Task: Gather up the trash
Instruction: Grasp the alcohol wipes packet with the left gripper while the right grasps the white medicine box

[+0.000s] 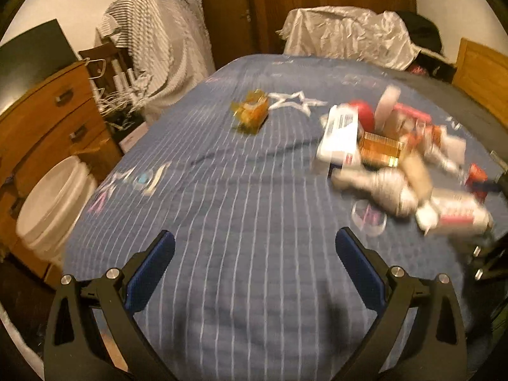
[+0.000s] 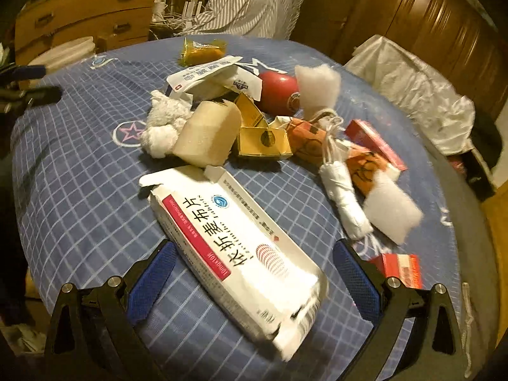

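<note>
A pile of trash (image 1: 390, 155) lies on the blue checked bedspread (image 1: 241, 209) at the right: boxes, tissue wads, a red round thing. An orange wrapper (image 1: 250, 112) lies apart, farther back. My left gripper (image 1: 254, 247) is open and empty above bare bedspread, left of the pile. My right gripper (image 2: 254, 254) is open, its blue pads either side of a white medicine box (image 2: 235, 241) with red print. Behind the box lie a beige foam block (image 2: 208, 135), a gold box (image 2: 263, 138), a tissue wad (image 2: 163, 123) and white foam pieces (image 2: 392, 211).
A white bucket (image 1: 54, 203) stands on the floor left of the bed, in front of a wooden dresser (image 1: 47, 117). A small red box (image 2: 400, 268) lies by my right finger. Crumpled white sheet (image 1: 346, 33) and wooden wardrobe sit at the far end.
</note>
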Demonstrator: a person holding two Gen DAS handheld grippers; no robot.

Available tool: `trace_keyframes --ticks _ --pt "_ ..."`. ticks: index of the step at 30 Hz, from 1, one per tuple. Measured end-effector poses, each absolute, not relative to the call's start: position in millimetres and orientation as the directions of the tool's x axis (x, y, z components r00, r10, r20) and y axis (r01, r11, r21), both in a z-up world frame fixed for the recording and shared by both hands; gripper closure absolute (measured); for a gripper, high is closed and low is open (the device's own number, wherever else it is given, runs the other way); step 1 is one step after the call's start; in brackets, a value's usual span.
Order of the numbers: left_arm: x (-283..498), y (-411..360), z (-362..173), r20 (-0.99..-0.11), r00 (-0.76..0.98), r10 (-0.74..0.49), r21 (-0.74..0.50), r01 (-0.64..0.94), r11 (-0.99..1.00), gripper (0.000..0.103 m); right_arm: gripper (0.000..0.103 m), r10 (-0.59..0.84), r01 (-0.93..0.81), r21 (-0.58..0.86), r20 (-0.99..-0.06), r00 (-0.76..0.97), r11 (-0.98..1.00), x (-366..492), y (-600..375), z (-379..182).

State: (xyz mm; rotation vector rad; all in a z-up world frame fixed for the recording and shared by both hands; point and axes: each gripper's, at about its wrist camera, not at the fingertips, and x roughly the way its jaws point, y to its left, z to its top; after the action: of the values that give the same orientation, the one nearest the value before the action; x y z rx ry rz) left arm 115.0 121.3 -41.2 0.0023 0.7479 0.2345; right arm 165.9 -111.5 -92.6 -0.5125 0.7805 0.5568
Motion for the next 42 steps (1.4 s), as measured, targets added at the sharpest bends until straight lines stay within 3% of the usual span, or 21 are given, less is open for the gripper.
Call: trace_keyframes --ticks 7,14,17,18,20,29,42 --pt "188 114 -34 -0.687 0.726 0.047 -0.001 -0.065 0.998 0.005 0.008 0.4 -0.638 0.011 -0.788 0.469 0.77 189 -131 -103" --pt "253 96 -56 -0.75 0.652 -0.111 -0.107 0.046 0.993 0.007 0.025 0.438 -0.6 0.076 -0.756 0.486 0.797 179 -143 -103" --pt "273 95 -70 -0.786 0.604 -0.132 -0.12 0.061 0.991 0.029 0.029 0.441 -0.575 0.095 -0.745 0.5 0.813 167 -150 -101" --pt "278 96 -77 -0.8 0.577 -0.168 -0.151 0.078 0.986 0.045 0.03 0.445 -0.569 0.105 -0.742 0.501 0.816 162 -154 -99" --pt "282 98 -85 -0.812 0.542 -0.217 -0.199 0.092 0.976 0.055 0.031 0.455 -0.552 0.131 -0.733 0.505 0.823 154 -159 -97" --pt "236 115 -56 -0.738 0.658 -0.152 -0.18 0.025 0.983 0.058 0.039 0.51 -0.451 0.283 -0.677 0.532 0.846 109 -177 -80" --pt "162 150 -17 -0.663 0.748 -0.034 -0.165 -0.101 0.981 0.058 0.049 0.489 -0.407 0.284 -0.626 0.608 0.868 71 -178 -61"
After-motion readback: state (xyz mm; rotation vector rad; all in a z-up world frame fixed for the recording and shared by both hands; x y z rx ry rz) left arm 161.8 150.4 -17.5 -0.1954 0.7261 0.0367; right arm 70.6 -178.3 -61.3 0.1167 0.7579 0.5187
